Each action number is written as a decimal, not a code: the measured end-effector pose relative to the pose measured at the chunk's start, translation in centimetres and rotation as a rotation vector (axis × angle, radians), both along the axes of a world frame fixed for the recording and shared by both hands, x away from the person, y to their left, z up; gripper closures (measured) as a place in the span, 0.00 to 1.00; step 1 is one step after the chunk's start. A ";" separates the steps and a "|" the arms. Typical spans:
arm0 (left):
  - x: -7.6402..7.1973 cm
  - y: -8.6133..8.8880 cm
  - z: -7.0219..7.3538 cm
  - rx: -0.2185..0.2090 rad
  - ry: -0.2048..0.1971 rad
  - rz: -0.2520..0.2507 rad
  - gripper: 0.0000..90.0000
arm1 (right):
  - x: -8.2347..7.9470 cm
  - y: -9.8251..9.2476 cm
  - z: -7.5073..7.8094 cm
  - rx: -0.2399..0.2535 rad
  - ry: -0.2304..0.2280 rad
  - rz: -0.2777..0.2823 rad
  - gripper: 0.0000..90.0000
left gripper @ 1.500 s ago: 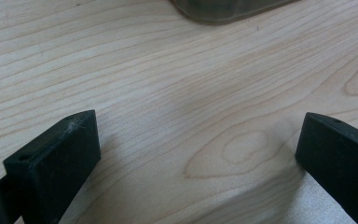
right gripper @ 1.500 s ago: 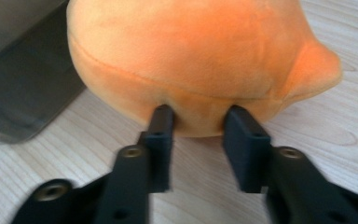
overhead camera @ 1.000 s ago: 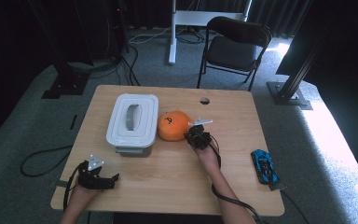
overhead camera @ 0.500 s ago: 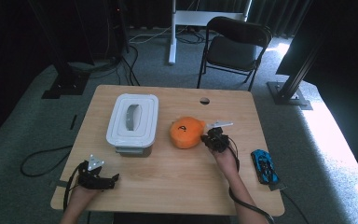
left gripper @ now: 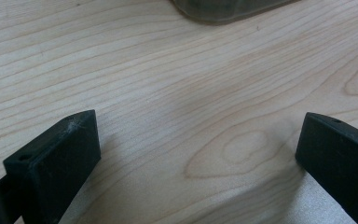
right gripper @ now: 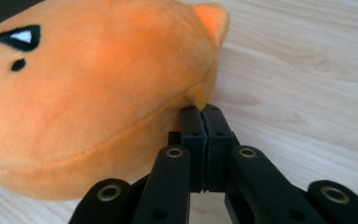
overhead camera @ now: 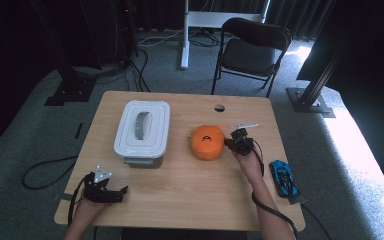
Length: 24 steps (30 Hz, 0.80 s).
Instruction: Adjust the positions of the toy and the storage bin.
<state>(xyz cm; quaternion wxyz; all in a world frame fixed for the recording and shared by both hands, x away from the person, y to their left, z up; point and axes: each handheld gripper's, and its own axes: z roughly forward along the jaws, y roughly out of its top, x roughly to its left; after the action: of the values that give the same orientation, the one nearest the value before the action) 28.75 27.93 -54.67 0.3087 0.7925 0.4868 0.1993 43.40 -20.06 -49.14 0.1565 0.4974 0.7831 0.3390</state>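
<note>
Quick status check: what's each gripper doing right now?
Left gripper: open, nothing between its jaws, low over the table.
Right gripper: shut, pinching the edge of the orange plush toy.

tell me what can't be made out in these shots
- Orange plush toy: its far side and underside are hidden by its own body in the right gripper view; the left edge cuts it off.
- White lidded box: contents hidden by the lid, high view.
- Blue toy car: too small for detail.
- Left gripper: the bottom edge cuts off its body.
</note>
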 end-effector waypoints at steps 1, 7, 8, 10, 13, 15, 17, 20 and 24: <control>0.0 0.0 0.0 0.000 0.000 0.000 0.00 | 0.2 0.0 0.1 -0.004 0.002 -0.004 0.99; 0.0 0.0 0.0 0.000 0.000 0.000 0.00 | 0.2 -0.7 0.3 0.038 0.022 -0.021 0.80; 0.0 0.0 0.0 0.000 0.000 0.000 0.00 | 0.0 -0.8 0.4 0.042 0.021 -0.019 0.77; 0.0 0.0 0.0 0.000 0.000 0.000 0.00 | -0.6 -1.2 0.5 0.055 0.021 -0.010 0.71; 0.0 0.0 0.0 0.000 0.000 0.000 0.00 | -2.1 -1.5 1.1 0.071 -0.003 0.000 0.64; 0.0 0.0 0.0 0.000 0.000 0.000 0.00 | -3.3 -1.4 1.5 0.091 -0.022 0.022 0.62; 0.0 0.0 0.0 0.000 0.000 0.000 0.00 | -4.3 -1.2 1.6 0.122 -0.031 0.042 0.58; 0.0 0.0 0.0 0.000 0.000 0.000 0.00 | -5.7 -0.2 1.4 0.141 -0.037 0.077 0.54; 0.0 0.0 0.0 0.000 0.000 0.000 0.00 | -6.5 1.0 0.5 0.140 -0.026 0.101 0.52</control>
<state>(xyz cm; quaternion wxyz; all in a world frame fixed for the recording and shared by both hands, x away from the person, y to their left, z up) 28.75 27.93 -54.67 0.3087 0.7923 0.4870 0.1994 36.89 -19.05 -48.63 0.1142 0.4623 0.7795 0.4070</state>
